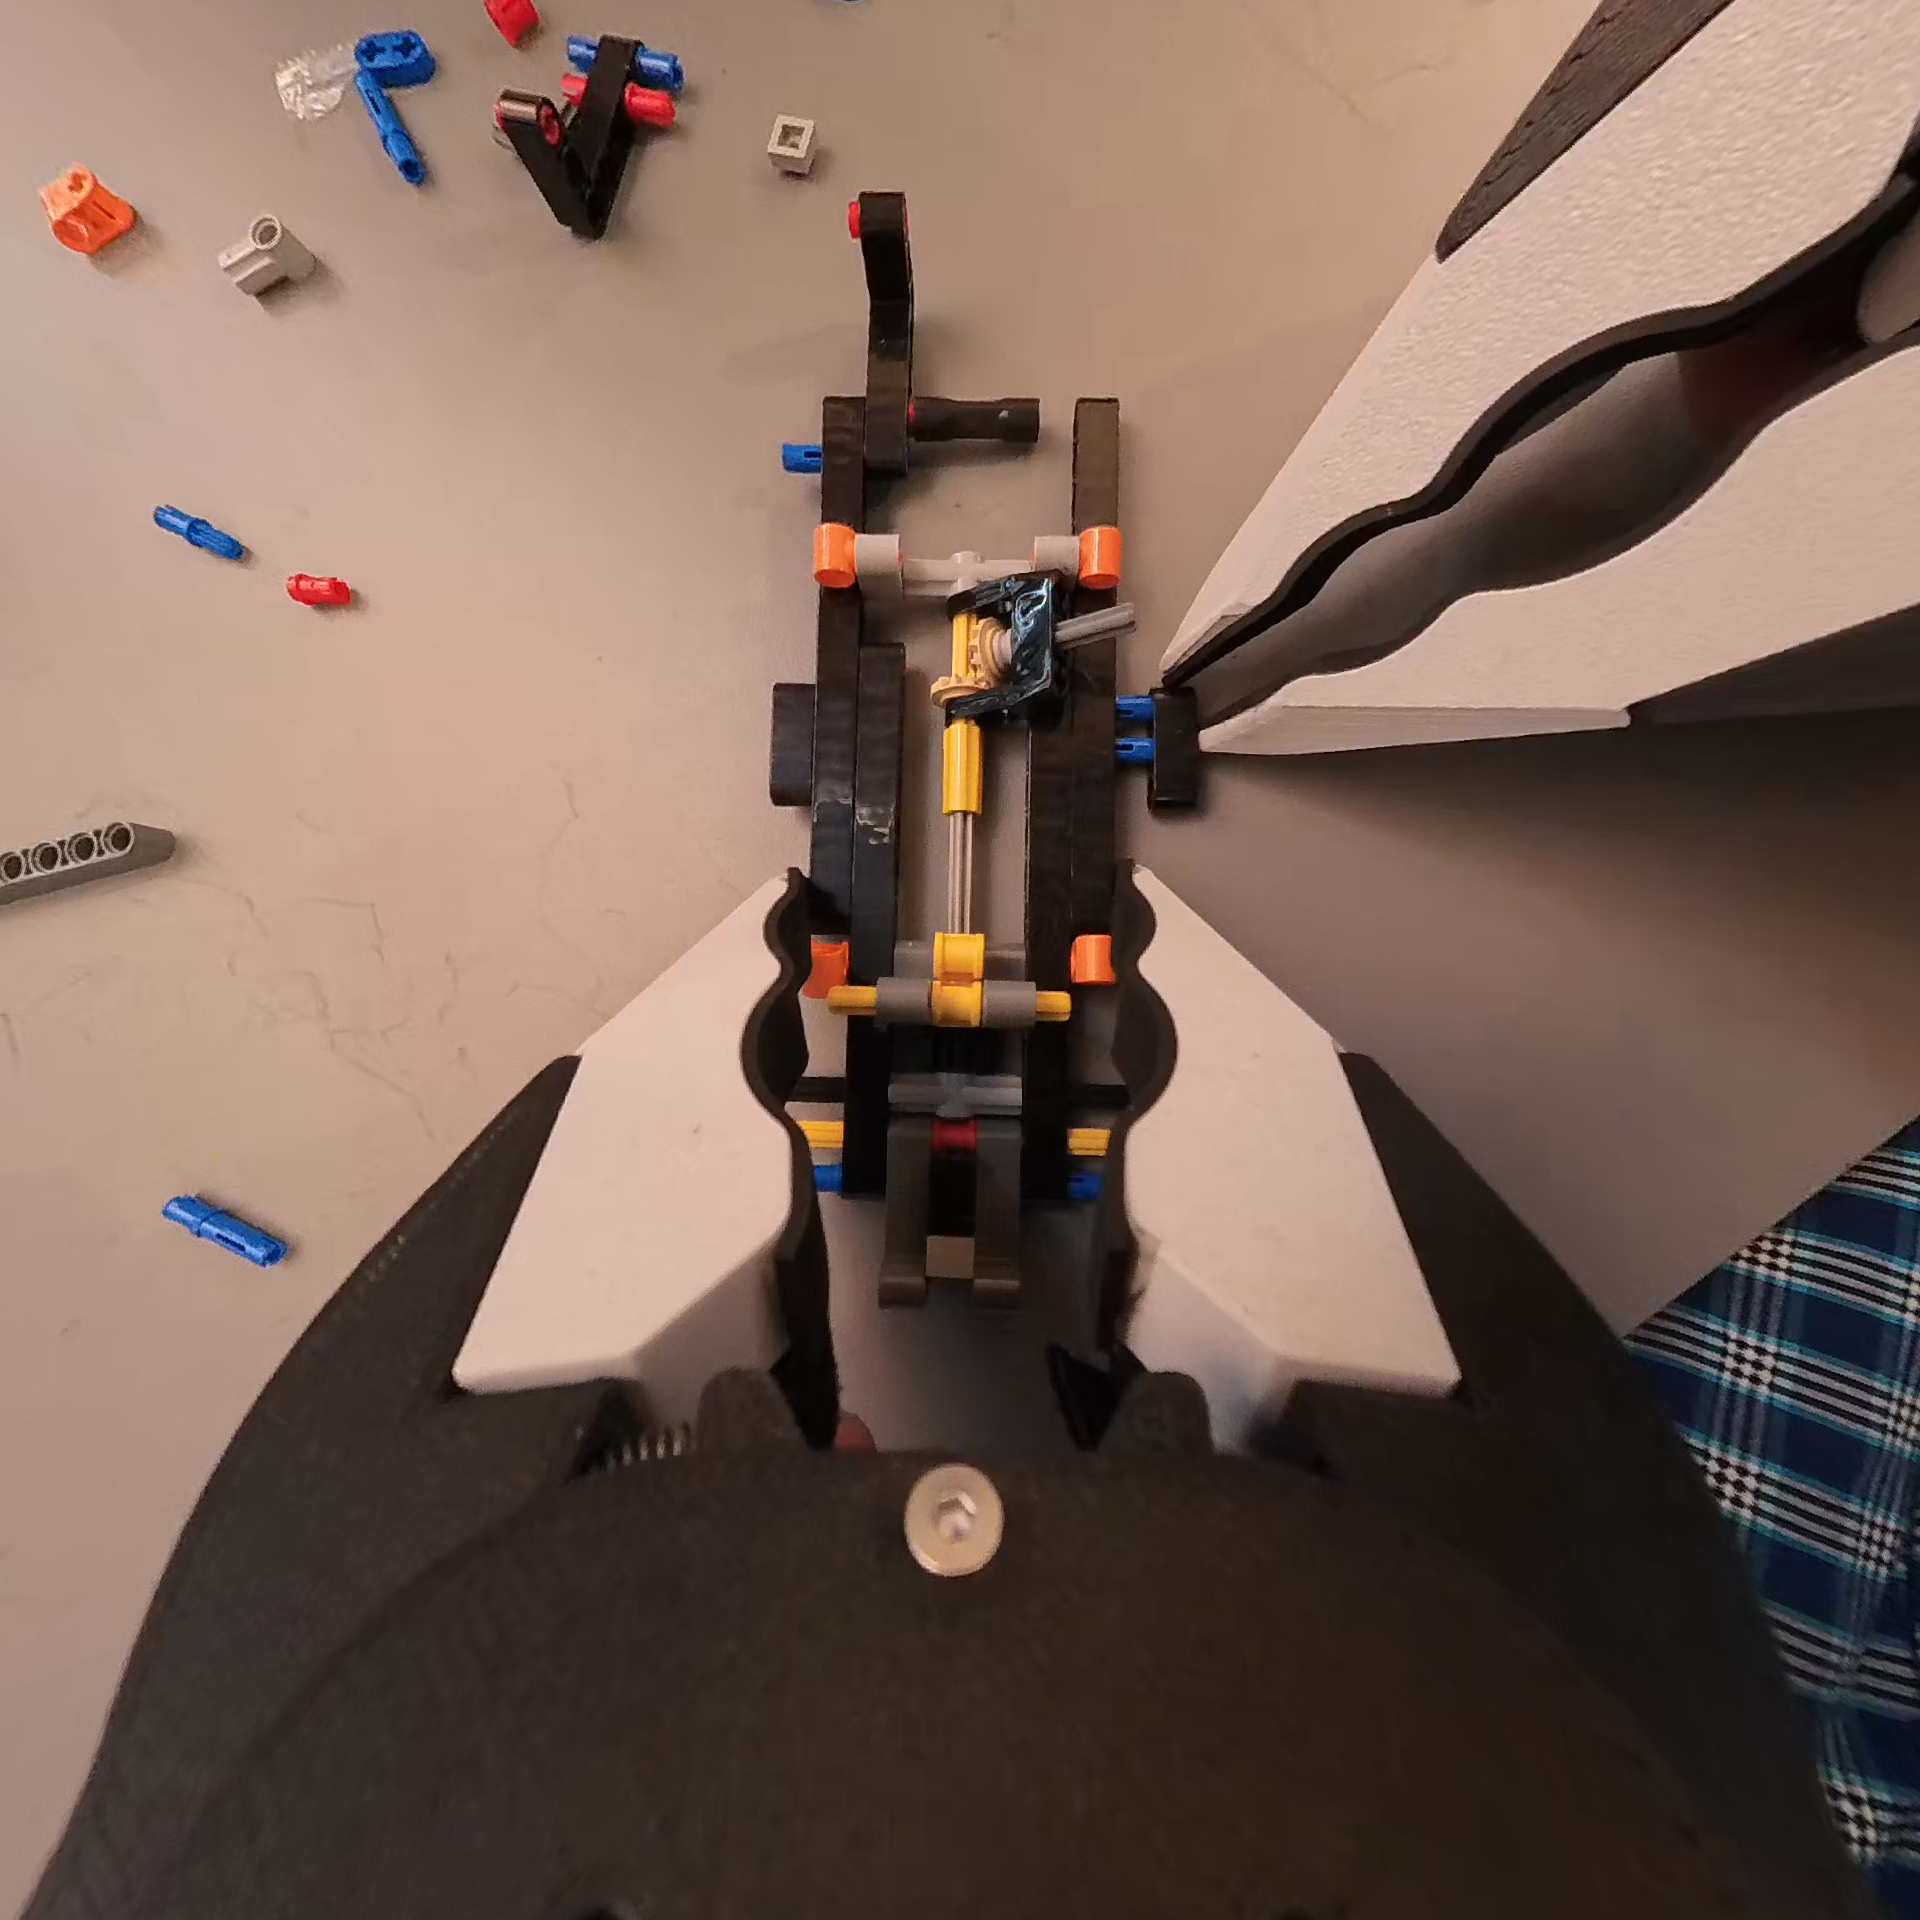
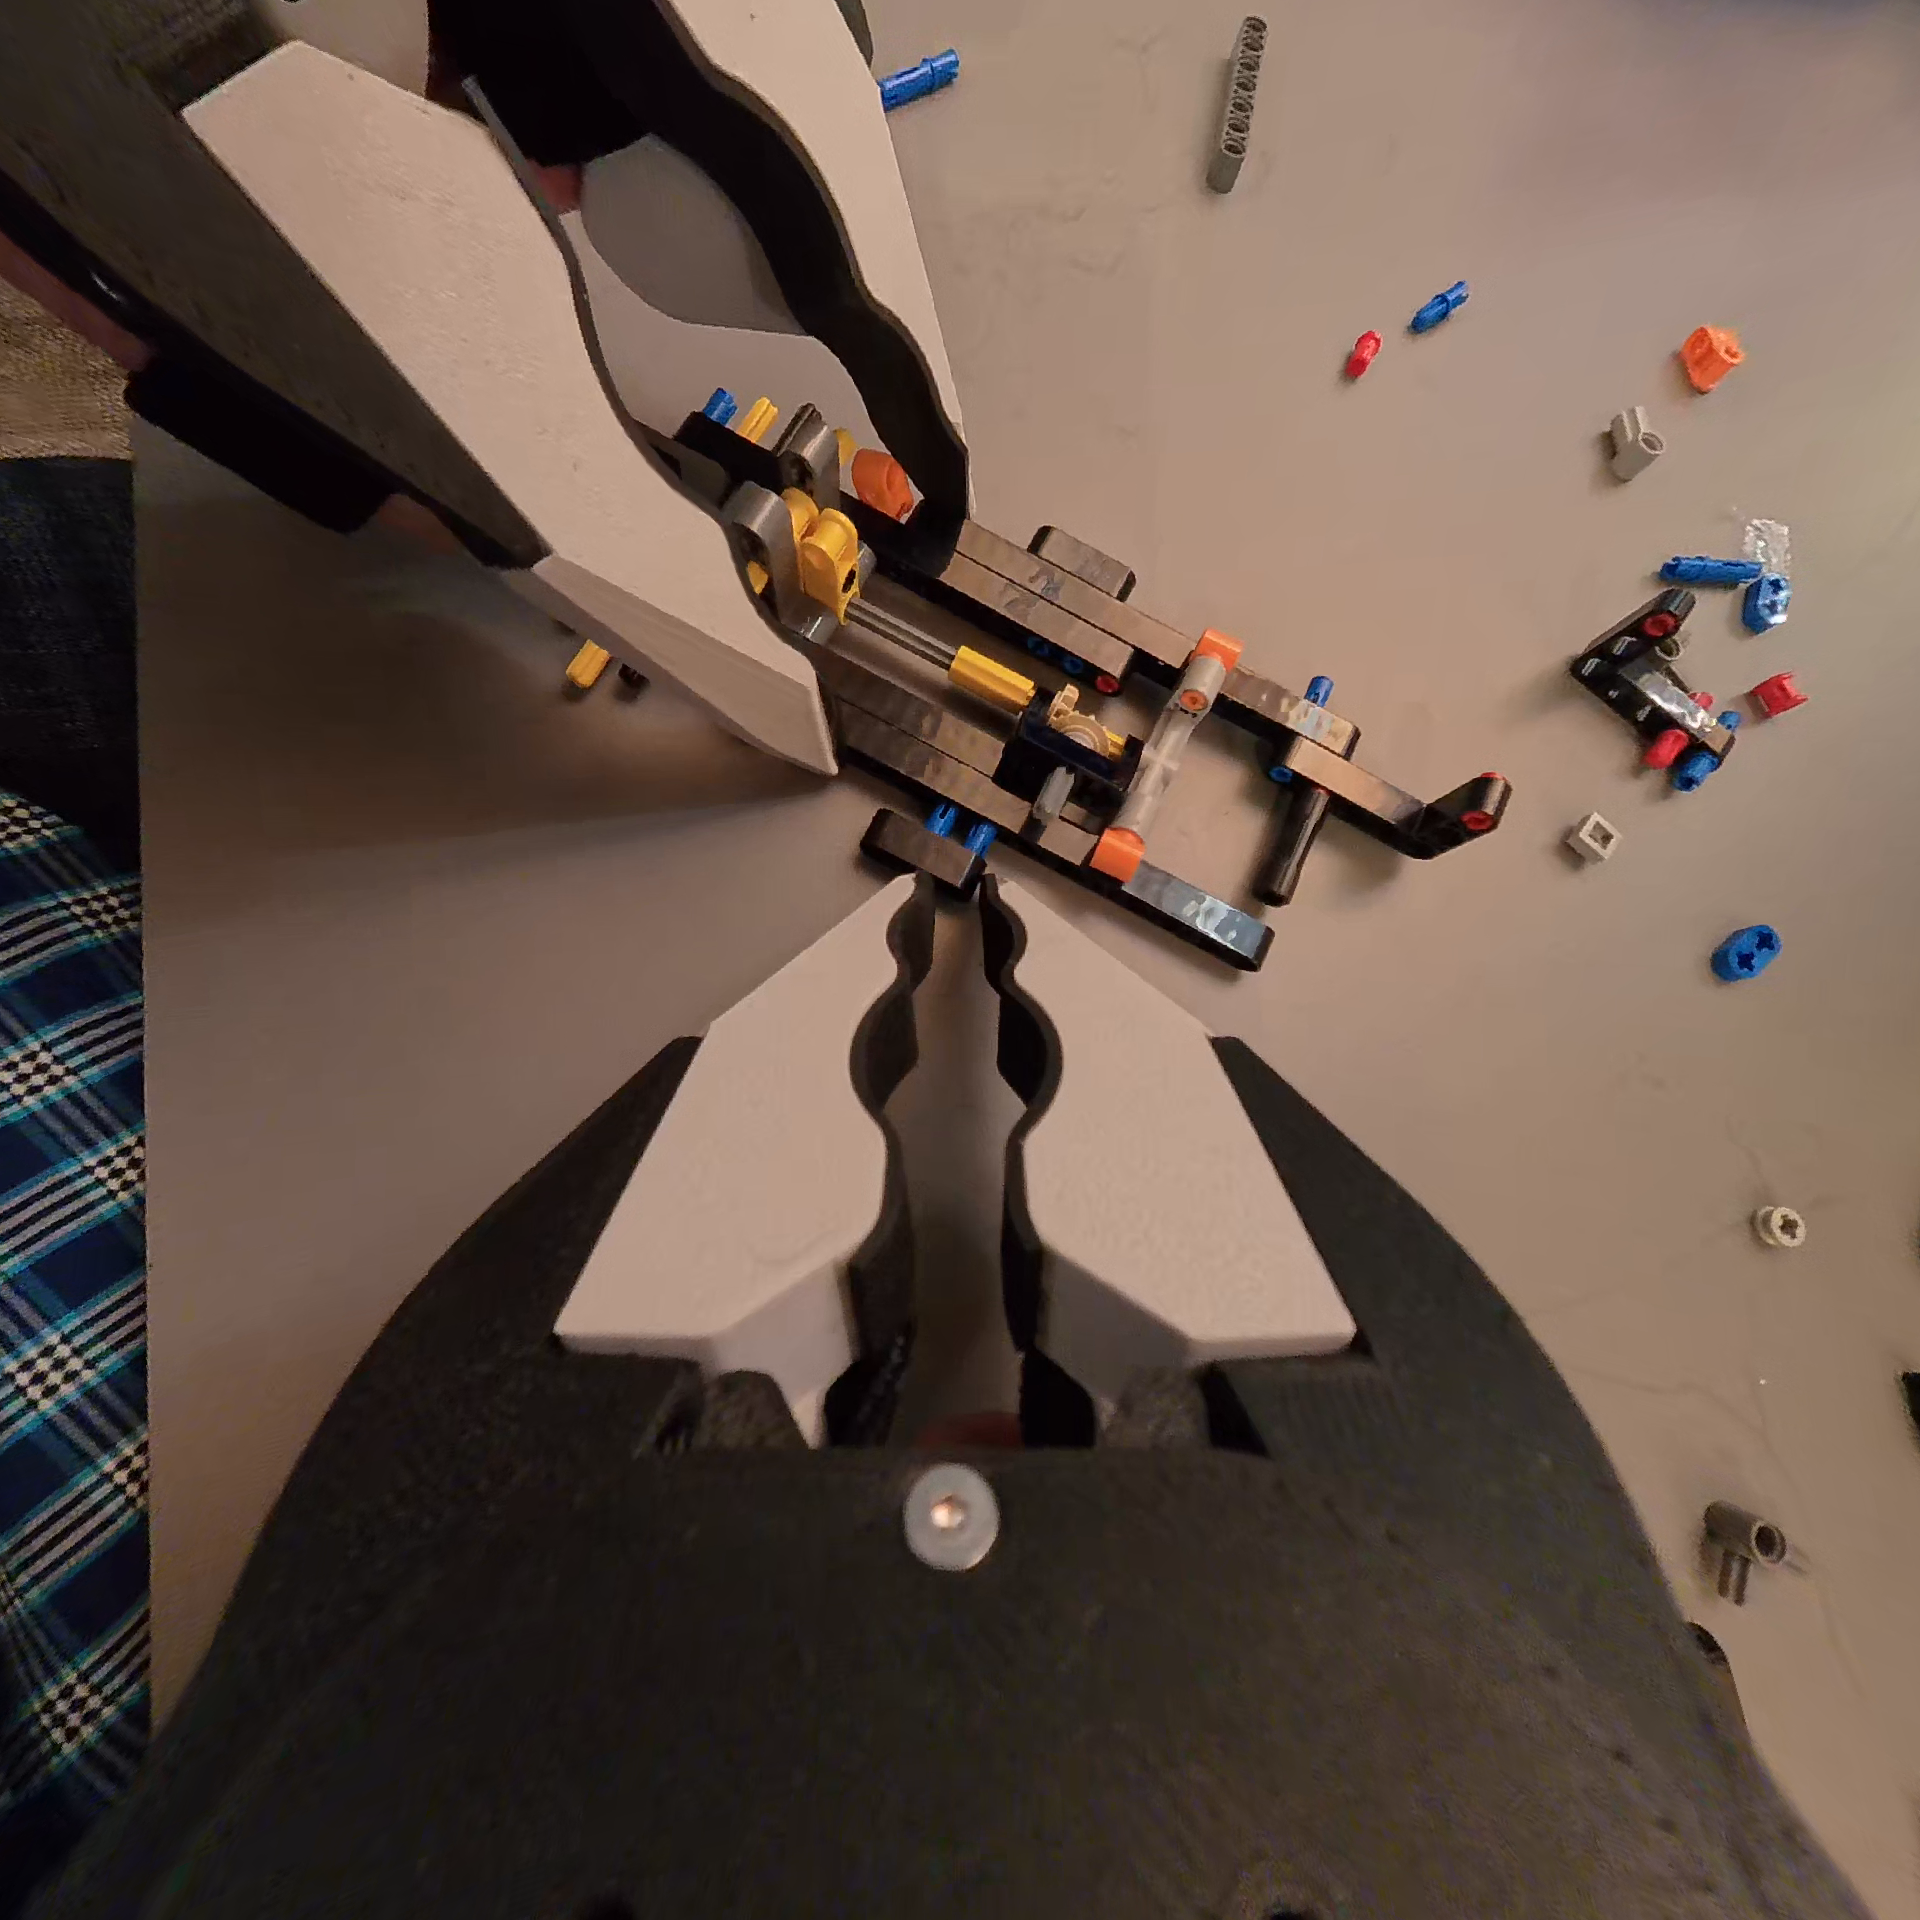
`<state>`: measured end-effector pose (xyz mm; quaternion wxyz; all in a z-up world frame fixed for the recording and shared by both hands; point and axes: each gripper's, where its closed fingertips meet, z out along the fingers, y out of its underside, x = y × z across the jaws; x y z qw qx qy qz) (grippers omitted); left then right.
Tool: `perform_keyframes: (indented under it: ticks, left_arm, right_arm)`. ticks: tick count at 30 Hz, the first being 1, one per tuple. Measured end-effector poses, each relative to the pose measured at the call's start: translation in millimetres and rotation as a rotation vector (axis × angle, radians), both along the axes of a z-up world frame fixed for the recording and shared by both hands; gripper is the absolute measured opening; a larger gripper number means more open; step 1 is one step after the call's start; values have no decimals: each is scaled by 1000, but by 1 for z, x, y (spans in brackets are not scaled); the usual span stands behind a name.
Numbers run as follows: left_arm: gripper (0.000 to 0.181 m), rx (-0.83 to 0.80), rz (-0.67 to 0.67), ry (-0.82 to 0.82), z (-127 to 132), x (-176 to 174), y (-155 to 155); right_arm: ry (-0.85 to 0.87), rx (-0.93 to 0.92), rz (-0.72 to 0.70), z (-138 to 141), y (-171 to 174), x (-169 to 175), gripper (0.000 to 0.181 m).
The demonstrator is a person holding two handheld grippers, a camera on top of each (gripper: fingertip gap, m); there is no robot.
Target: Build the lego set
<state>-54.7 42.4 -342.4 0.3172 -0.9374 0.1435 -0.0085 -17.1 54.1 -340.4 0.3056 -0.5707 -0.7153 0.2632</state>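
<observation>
Mid-frame on the table (image 1: 416,675): black chassis (image 1: 862,644), clamped at its near end by left gripper (image 1: 961,894). Right gripper (image 2: 948,881), pinched on short black beam (image 2: 925,847) with two blue pins (image 2: 961,826). Probably seating this beam; next: pressing squarely into the side rail.

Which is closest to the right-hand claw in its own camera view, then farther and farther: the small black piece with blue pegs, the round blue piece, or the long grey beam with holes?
From the right gripper:
1. Small black piece, at its fingertips.
2. Round blue piece, off right.
3. Grey beam, far top.
</observation>
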Motion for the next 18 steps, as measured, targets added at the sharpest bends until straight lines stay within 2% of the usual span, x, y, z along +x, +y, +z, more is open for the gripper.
perform_keyframes:
  ticks: [14, 18]
  left_arm:
    - [63, -34, -109, -19, -1, -1, -2]
    - [70, -3, -106, -74, 9, 0, -2]
  right_arm:
    - [22, 1, 16, 3, -5, 0, 20]
    - [36, -22, 24, 6, -4, 1, 22]
